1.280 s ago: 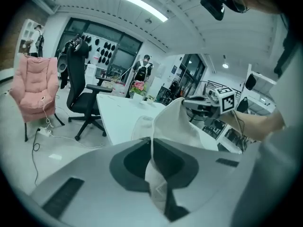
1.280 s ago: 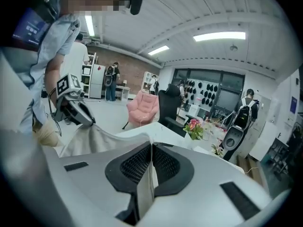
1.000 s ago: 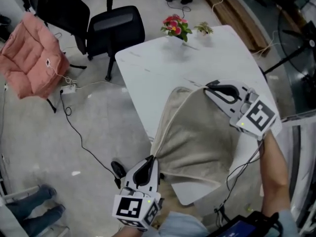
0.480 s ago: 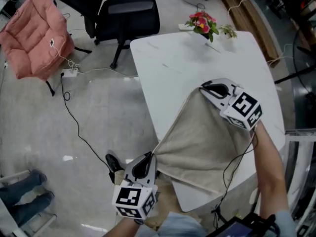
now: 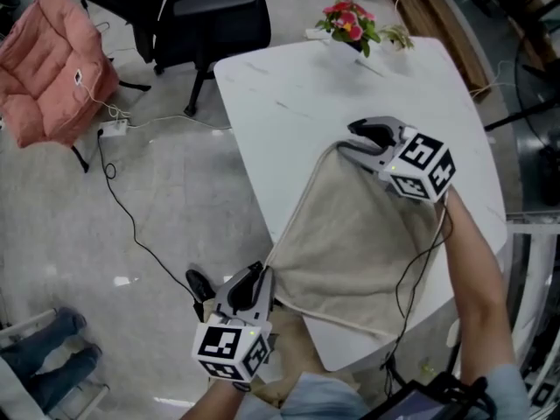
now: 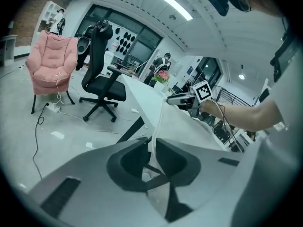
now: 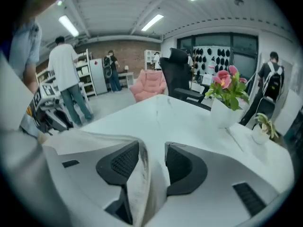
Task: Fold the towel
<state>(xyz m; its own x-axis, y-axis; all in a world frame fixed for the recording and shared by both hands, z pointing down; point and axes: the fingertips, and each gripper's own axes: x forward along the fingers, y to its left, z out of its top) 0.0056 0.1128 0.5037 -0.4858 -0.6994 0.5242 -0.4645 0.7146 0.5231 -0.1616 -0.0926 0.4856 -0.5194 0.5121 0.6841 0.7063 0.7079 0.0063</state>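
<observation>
A beige towel lies spread on the white table, its left edge running off the table's side. My right gripper rests at the towel's far corner. Its jaws have just been opening and stand apart, and the towel hangs loosely between them against one pad. My left gripper is beyond the table's left edge, low in the head view. Its jaws have just been opening slightly, but the pads still pinch the towel's near corner. The towel edge runs from there to the right gripper.
A pot of pink flowers and a small plant stand at the table's far end. A black office chair, a pink armchair and a floor cable lie to the left. People stand in the background.
Both grippers have come down and the towel has settled flatter onto the table. The right gripper's jaws have opened off the far corner. The left gripper still holds its corner.
</observation>
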